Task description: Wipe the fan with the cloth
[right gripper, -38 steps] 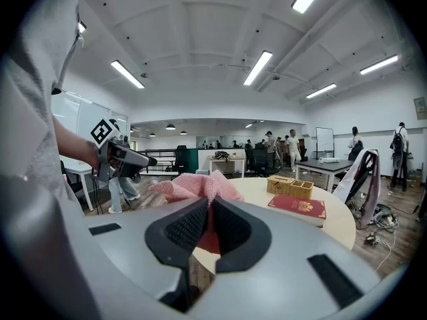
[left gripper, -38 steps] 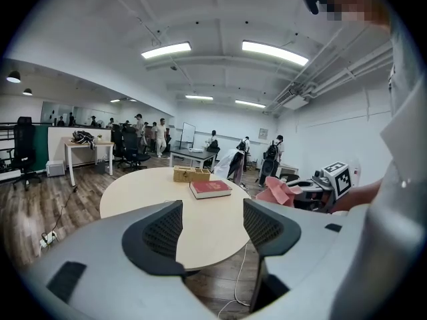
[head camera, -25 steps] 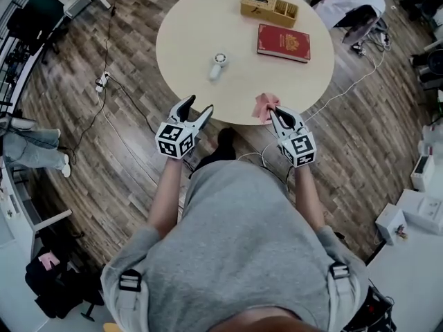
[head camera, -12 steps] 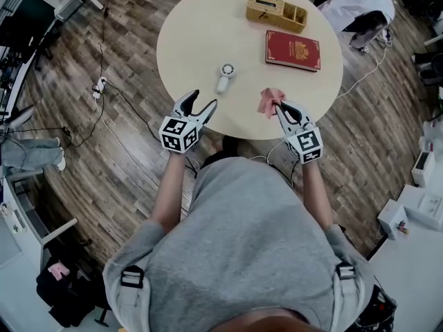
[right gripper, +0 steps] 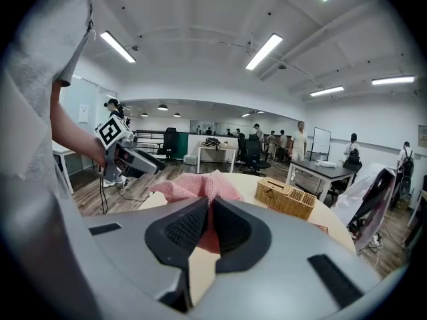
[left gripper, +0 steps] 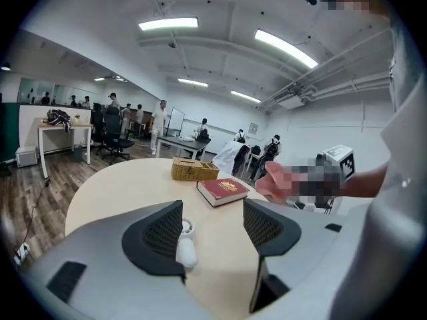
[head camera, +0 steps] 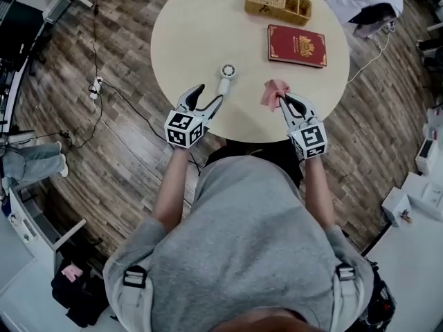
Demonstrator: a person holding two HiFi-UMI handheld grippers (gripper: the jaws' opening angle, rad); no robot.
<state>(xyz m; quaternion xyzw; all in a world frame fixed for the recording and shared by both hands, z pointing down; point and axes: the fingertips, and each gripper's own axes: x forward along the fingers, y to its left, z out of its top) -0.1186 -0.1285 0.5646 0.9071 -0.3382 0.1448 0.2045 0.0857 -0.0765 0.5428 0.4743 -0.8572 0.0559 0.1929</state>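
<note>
Round pale table [head camera: 201,33] on a wood-plank floor, seen from the head view. We note the fan [head camera: 226,77], small, white and handheld, lying flat near the middle of the table, its round head toward the far side and its handle toward the near edge. The left gripper [head camera: 210,94] hangs over the near edge, just near and left of the handle. In the left gripper view its jaws stand well apart with nothing pressed between the pads; the fan shows on the table just beyond them, hard by the left jaw's inner edge. The right gripper [head camera: 284,102] is at the near right of the table, its jaws closed on the pink cloth [head camera: 273,93]. In the right gripper view the pads pinch one fold and the rest bunches up past the tips. Cloth and fan lie apart, the cloth to the fan's right. A red book [head camera: 297,45] lies flat farther back on the right, and a woven basket [head camera: 277,3] sits at the far edge, beyond the book.
</note>
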